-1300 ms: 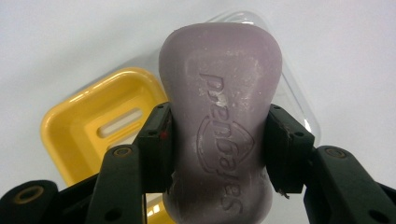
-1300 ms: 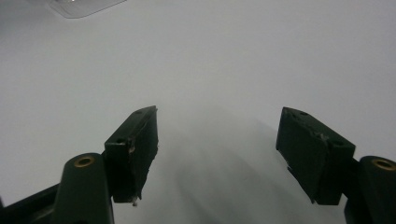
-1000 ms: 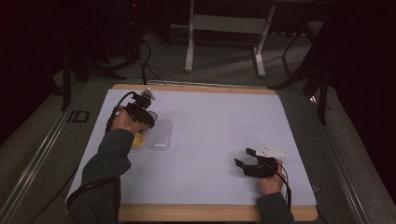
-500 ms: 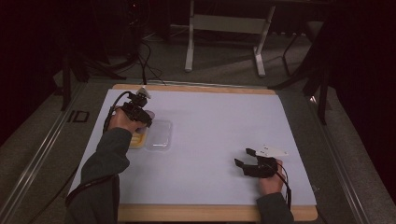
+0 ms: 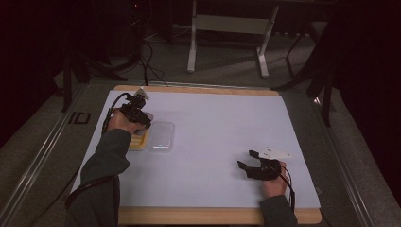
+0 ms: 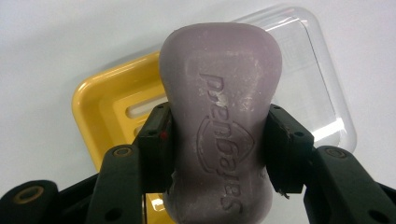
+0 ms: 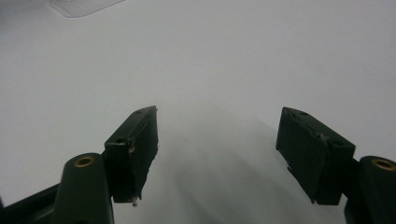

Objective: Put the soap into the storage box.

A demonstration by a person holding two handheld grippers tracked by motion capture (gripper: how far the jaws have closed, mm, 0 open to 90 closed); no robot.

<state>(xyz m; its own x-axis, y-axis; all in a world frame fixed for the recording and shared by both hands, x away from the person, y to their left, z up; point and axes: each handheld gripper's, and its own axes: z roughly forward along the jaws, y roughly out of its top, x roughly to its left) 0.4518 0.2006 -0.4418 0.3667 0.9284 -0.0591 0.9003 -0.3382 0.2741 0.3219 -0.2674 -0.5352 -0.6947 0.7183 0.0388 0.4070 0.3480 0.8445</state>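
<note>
— between the left gripper's (image 6: 217, 154) pads, what was there?

— a purple soap bar (image 6: 219, 116), pinched across its narrow waist, one black pad pressed on each side. raised lettering and a shield mark showed on its upper face.

— and beyond the jaws?

— a yellow soap dish (image 6: 109, 109) with slots in its floor lay just behind and under the bar, on the white table surface (image 6: 56, 42). i couldn't tell if the bar touched the dish. a clear plastic lid (image 6: 310, 88) sat right beside the dish, past the bar's far end.

— from above?

— the left gripper (image 5: 135, 113) sat over the yellow dish (image 5: 139, 141), with the clear lid (image 5: 161, 137) just to the side of it, toward the table's middle. the person's left hand (image 5: 118, 122) wrapped around it, grey sleeve (image 5: 101, 170) trailing back to the near edge.

— the right gripper?

— well apart from all that, near the person's edge of the table (image 5: 217, 215). the right gripper (image 5: 248, 160) was spread wide with nothing between the jaws; in its own view (image 7: 217, 154) bare white surface lay ahead, with a corner of the clear lid (image 7: 81, 6) far off at the top.
</note>
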